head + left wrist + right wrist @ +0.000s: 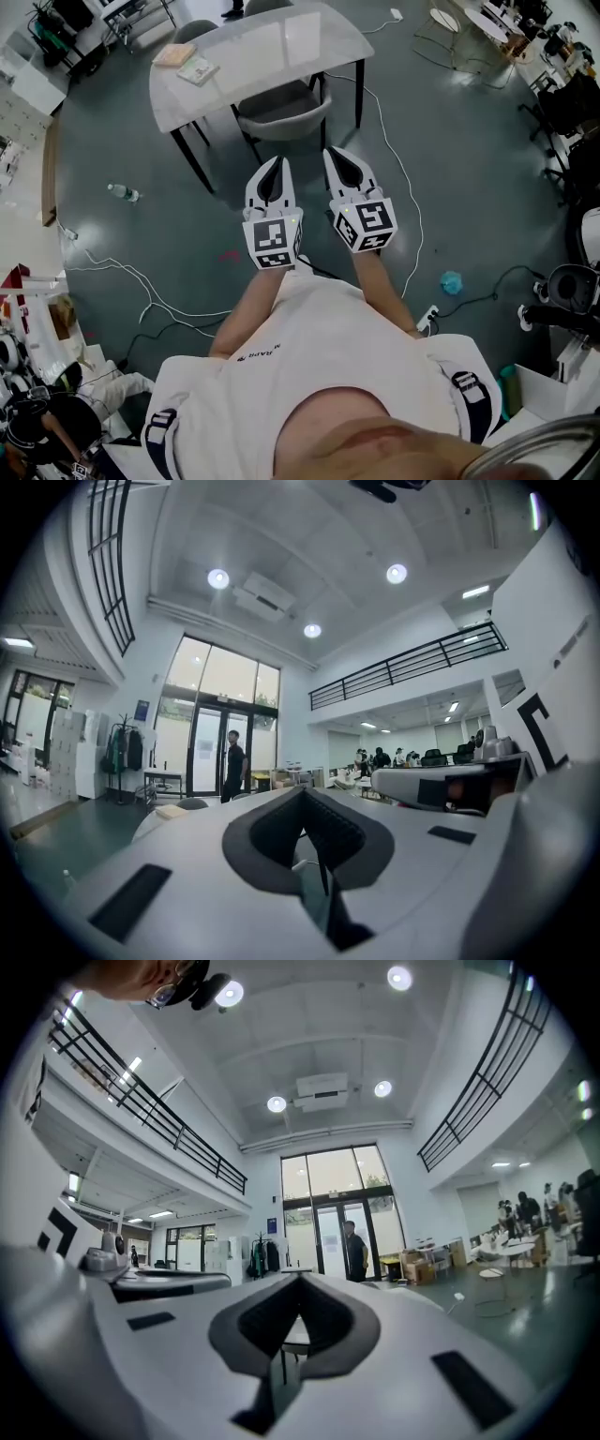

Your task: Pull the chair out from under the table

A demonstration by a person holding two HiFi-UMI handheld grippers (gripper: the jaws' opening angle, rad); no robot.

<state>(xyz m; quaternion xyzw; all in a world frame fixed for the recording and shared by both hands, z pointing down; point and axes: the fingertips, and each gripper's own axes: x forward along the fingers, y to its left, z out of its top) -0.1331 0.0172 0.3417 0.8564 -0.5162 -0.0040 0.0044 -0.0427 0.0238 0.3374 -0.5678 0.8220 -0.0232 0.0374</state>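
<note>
Head view, from above: a person in a white T-shirt holds both arms out front w/ a gripper in each hand. The grippers are side by side and aimed at a white table (281, 47) at frame top. A grey chair (286, 111) sits tucked at the table's near edge, seat partly under the top, backrest toward the grippers. It is apart from both jaw tips, w/ floor showing btwn.

Left gripper (275, 167) & right gripper (337, 156) both have their jaws pressed together, nothing held. Each gripper view shows the dark pads meeting, w/ only a small notch left.

Seen only from the head: books (187, 64) on the table's left end, a plastic bottle (123, 193) on the floor at left, a blue scrap (451, 281) at right, white cables (141, 281) trailing.

Seen only in the gripper views: the room at eye level. It has tall glass doors (220, 747), a person (232, 761) standing by them, a balcony railing (412, 663) & round ceiling lights (218, 578). The left gripper view adds a coat rack (122, 752). Neither gripper view shows the chair clearly.
</note>
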